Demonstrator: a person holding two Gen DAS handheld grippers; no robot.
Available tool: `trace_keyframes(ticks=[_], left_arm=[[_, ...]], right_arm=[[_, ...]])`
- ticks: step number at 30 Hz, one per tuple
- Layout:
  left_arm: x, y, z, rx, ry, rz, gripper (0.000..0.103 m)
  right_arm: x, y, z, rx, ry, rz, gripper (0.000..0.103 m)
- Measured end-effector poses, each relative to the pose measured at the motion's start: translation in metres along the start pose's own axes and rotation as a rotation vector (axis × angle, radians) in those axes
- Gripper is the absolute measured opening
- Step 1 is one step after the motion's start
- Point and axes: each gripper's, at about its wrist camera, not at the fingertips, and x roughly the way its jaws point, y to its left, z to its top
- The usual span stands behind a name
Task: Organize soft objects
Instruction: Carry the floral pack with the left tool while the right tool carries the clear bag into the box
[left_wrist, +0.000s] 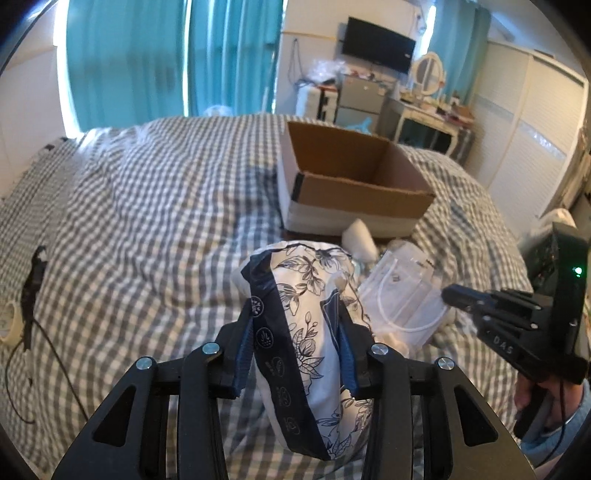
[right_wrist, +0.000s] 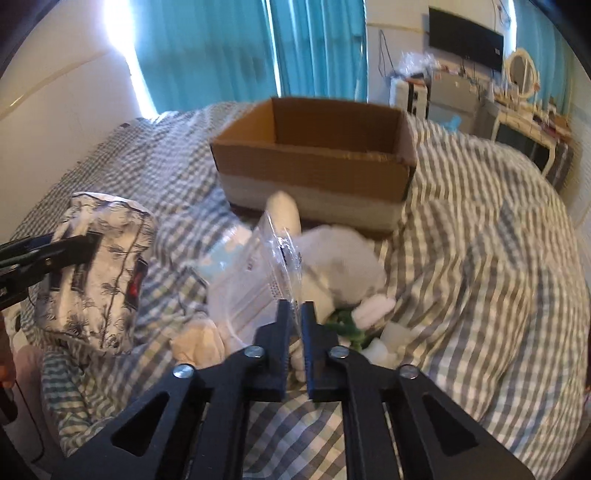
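Bed (left_wrist: 147, 206): floral pack (left_wrist: 306, 332) gripped, pointing boxward.

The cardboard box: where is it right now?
The cardboard box stands open on the checked bedspread, beyond the pile of soft items. In the left wrist view it lies up and right of the floral pouch held in the left gripper.

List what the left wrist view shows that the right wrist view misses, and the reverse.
Only the left wrist view shows the black cable lying on the bedding and the left gripper clamping the floral package from both sides. Only the right wrist view shows the right gripper pinching the clear plastic bag, plus green-and-white soft items. Both show the cardboard box on the checked bed.
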Motion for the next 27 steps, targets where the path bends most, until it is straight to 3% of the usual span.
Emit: trace_keyframes(ticks=[8,18,27], left_arm=[[-0.018,-0.004,0.027,0.027,-0.064,0.013,0.038],[-0.014,-0.015,0.091,0.054,-0.135,0.007,0.038],[0.026,-0.03,0.15,0.098,-0.165,0.017,0.039]], right_arm=[[-0.036,0.006,0.027,-0.054,-0.085,-0.004,0.001],[-0.084,-0.002,0.12,-0.143,-0.245,-0.067,0.001],[-0.053,-0.013,0.186,-0.164,-0.268,-0.095,0.001]])
